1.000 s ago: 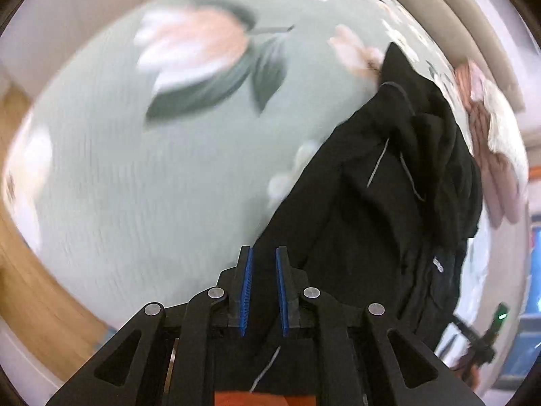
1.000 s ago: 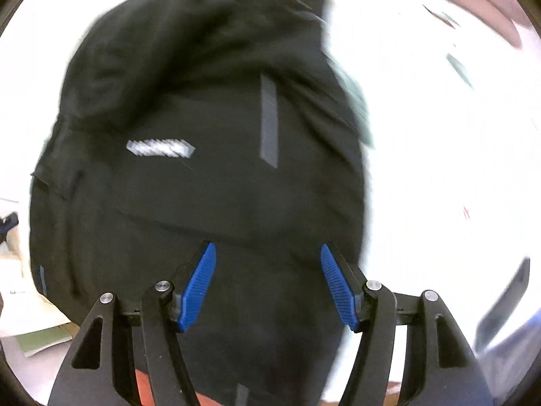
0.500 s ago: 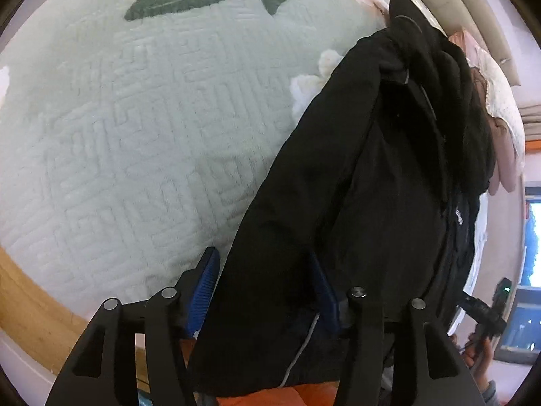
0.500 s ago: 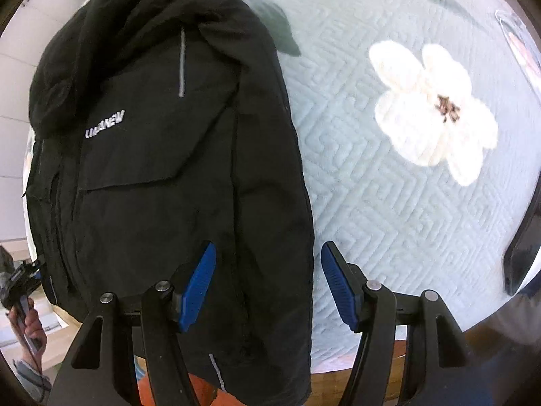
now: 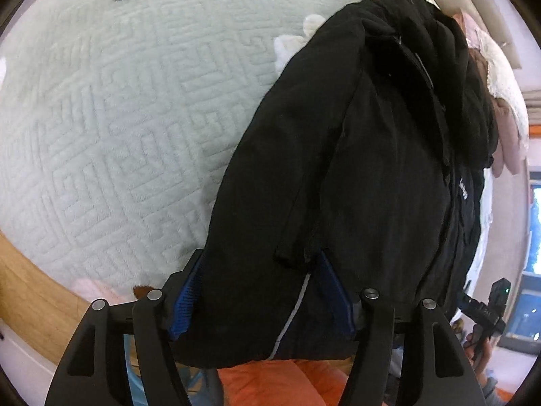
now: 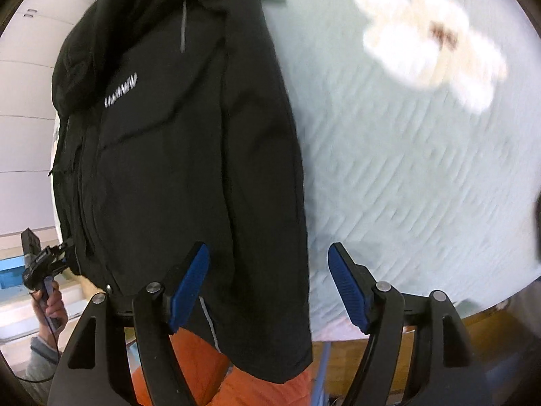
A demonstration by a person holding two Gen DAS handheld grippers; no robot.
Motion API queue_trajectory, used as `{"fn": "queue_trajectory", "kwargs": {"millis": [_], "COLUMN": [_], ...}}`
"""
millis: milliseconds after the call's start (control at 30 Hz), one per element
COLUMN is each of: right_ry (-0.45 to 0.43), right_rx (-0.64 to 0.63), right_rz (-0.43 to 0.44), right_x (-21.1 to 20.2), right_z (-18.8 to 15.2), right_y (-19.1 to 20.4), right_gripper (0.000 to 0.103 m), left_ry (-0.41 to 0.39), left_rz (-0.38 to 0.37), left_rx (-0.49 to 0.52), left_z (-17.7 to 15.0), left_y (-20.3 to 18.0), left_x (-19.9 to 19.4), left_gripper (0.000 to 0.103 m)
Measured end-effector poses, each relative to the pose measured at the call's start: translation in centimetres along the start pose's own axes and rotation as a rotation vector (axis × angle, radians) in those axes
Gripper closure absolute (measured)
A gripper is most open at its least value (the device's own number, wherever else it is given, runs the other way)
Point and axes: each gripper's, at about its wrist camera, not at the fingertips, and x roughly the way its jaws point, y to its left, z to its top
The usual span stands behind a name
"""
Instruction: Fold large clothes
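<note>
A large black jacket (image 5: 355,169) with a white chest logo lies lengthwise on a pale green quilted bedspread (image 5: 118,118). Its hem hangs over the near bed edge. My left gripper (image 5: 260,291) is open, its blue pads on either side of the jacket's lower left sleeve and hem, not pinching it. In the right wrist view the jacket (image 6: 175,155) fills the left half. My right gripper (image 6: 270,284) is open, with the jacket's right edge between its pads.
The bedspread (image 6: 405,176) has a white flower print (image 6: 429,44) to the right. The wooden bed frame (image 5: 30,291) runs along the near edge. Pink and cream bedding (image 5: 503,101) lies at the far end. Orange fabric (image 5: 287,385) shows below the grippers.
My left gripper has opened, letting go of the jacket, which now lies flat on the bed. Both grippers have drawn back a little toward the hem.
</note>
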Motion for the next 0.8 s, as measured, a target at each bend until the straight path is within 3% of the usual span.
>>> {"fn": "queue_trajectory", "kwargs": {"millis": [33, 67, 100, 200, 233, 300, 367, 400, 467, 533, 667, 700, 733, 800], "right_ry": [-0.006, -0.009, 0.002, 0.017, 0.012, -0.002, 0.003, 0.022, 0.070, 0.117, 0.107, 0.094, 0.084, 0.051], "right_rx": [-0.019, -0.036, -0.059, -0.119, -0.140, -0.176, -0.176, -0.156, -0.114, -0.079, -0.069, -0.080, -0.088, -0.108], "right_rz": [-0.014, -0.031, -0.046, 0.010, 0.033, 0.083, 0.091, 0.093, 0.099, 0.100, 0.138, 0.146, 0.145, 0.158], "right_x": [-0.1, 0.0, 0.0, -0.1, -0.5, -1.3, -1.4, -0.8, 0.4, 1.3, 1.8, 1.6, 1.3, 0.1], "right_z": [-0.4, -0.4, -0.5, -1.0, -1.2, -1.6, -1.8, -2.0, -2.5, -2.8, -2.3, -2.1, -2.1, -1.7], "right_y": [0.1, 0.7, 1.4, 3.2, 3.8, 4.8, 5.0, 4.6, 3.4, 2.0, 2.8, 3.2, 3.5, 4.5], "right_gripper": [0.028, 0.028, 0.026, 0.053, 0.055, 0.055, 0.054, 0.051, 0.047, 0.045, 0.044, 0.059, 0.076, 0.083], "left_ry": [-0.011, -0.022, -0.022, -0.045, -0.050, -0.054, -0.050, -0.034, 0.003, 0.034, 0.058, 0.048, 0.038, 0.010], "left_rz": [0.014, -0.006, -0.050, -0.100, -0.142, -0.222, -0.248, -0.243, -0.223, -0.178, -0.118, -0.107, -0.101, -0.095], "left_rx": [0.021, 0.028, 0.013, 0.009, -0.001, -0.011, 0.005, 0.012, 0.004, -0.005, 0.004, 0.012, 0.031, 0.067], "left_z": [-0.2, -0.3, -0.4, -0.2, -0.1, 0.1, 0.2, 0.2, 0.4, 0.3, -0.6, -0.6, -0.6, -0.4], "left_y": [-0.5, -1.0, -1.5, -2.6, -2.9, -3.2, -3.8, -4.0, -3.3, -3.1, -3.3, -4.0, -4.7, -6.3], "left_x": [-0.1, -0.4, -0.5, -1.4, -1.6, -2.1, -2.2, -1.8, -1.1, 0.2, 1.3, 1.2, 1.0, 0.0], "left_gripper": [0.046, 0.077, 0.089, 0.089, 0.089, 0.089, 0.087, 0.086, 0.073, 0.066, 0.067, 0.072, 0.087, 0.089]}}
